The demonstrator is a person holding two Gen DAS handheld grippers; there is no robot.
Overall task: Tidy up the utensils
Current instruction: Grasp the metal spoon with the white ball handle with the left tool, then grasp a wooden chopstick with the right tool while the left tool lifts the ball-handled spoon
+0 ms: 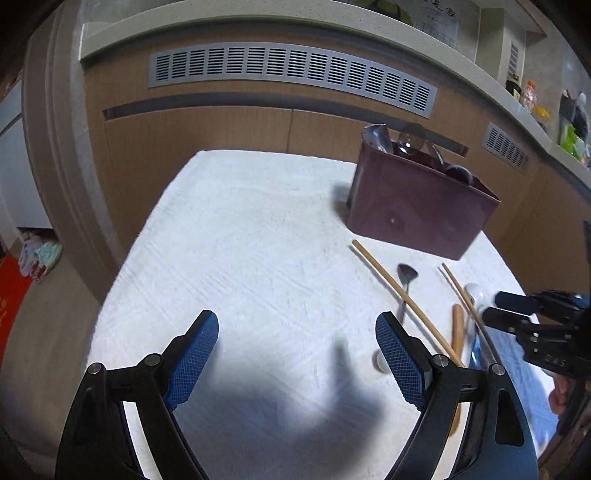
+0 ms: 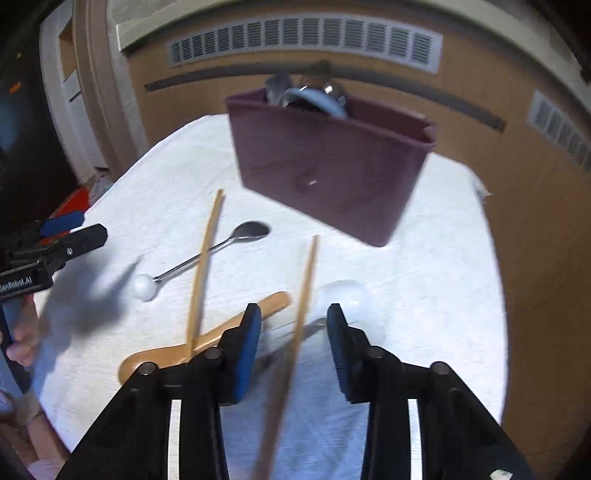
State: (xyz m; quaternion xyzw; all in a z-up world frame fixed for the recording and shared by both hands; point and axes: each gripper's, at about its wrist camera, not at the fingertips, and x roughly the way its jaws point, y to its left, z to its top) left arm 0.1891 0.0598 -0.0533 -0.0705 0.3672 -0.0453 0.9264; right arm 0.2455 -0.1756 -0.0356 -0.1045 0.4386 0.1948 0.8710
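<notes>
Right hand-held gripper (image 2: pixel 293 328), jaws apart, straddles a chopstick (image 2: pixel 303 295); closing may snag the spoon (image 2: pixel 343 295) beneath. Left hand-held gripper (image 1: pixel 295 339) hovers apart, empty.

**Kitchen corner with wood cabinets**

A worktop (image 1: pixel 229 236) draped in a white textured cloth stands against a run of wood-grain cabinets (image 1: pixel 221 129). A pale stone counter (image 1: pixel 258 26) tops the cabinets, with a long grey slatted vent (image 1: pixel 291 70) just beneath its edge and a smaller vent (image 1: pixel 508 146) further right. Bottles and jars (image 1: pixel 530 96) crowd the counter's far end. At left, a pale door frame (image 1: pixel 55 147) rises above a red mat (image 1: pixel 11 291).
</notes>
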